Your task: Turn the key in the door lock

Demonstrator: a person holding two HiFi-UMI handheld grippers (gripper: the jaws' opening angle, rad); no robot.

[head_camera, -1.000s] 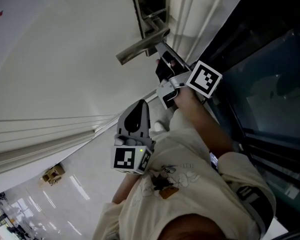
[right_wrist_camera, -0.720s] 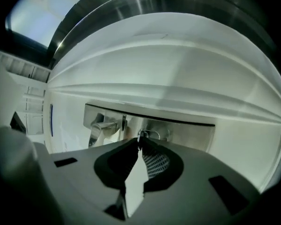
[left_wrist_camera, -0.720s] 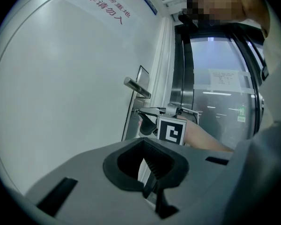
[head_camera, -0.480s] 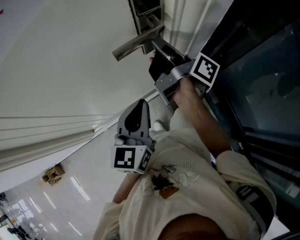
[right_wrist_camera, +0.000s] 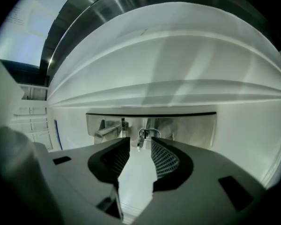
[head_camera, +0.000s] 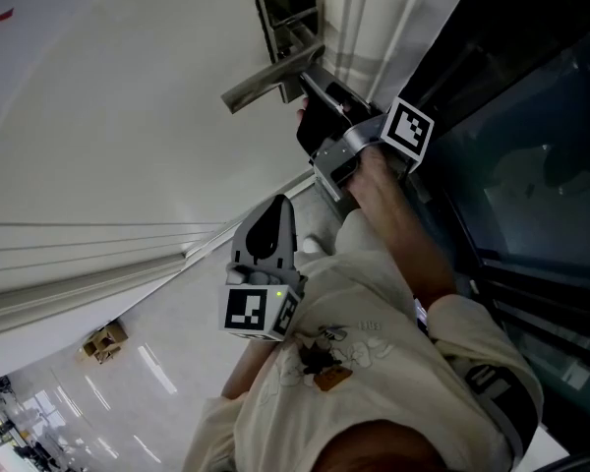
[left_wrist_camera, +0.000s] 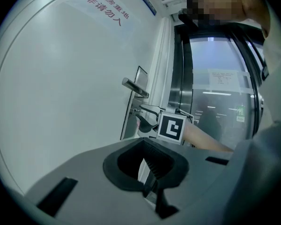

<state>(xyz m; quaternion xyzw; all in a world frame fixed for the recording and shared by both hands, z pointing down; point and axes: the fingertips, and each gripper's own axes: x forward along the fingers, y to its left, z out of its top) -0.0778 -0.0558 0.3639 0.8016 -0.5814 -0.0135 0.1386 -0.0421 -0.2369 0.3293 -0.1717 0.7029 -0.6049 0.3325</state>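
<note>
In the right gripper view, a silver key with a ring sticks out of the metal lock plate. It sits just below the door handle. My right gripper is at the key and its jaws are opening. The key's head stands in the gap, and the ribbed pads are clear of it. In the head view the right gripper reaches under the handle and hides the key. My left gripper is held back near the person's chest, shut and empty.
The white door fills the left of the head view. A dark glass panel in a metal frame runs along the right. From the left gripper view, the right gripper's marker cube shows ahead by the handle.
The right gripper has rolled at the lock, and its marker cube has shifted slightly up and left. The left gripper has kept still.
</note>
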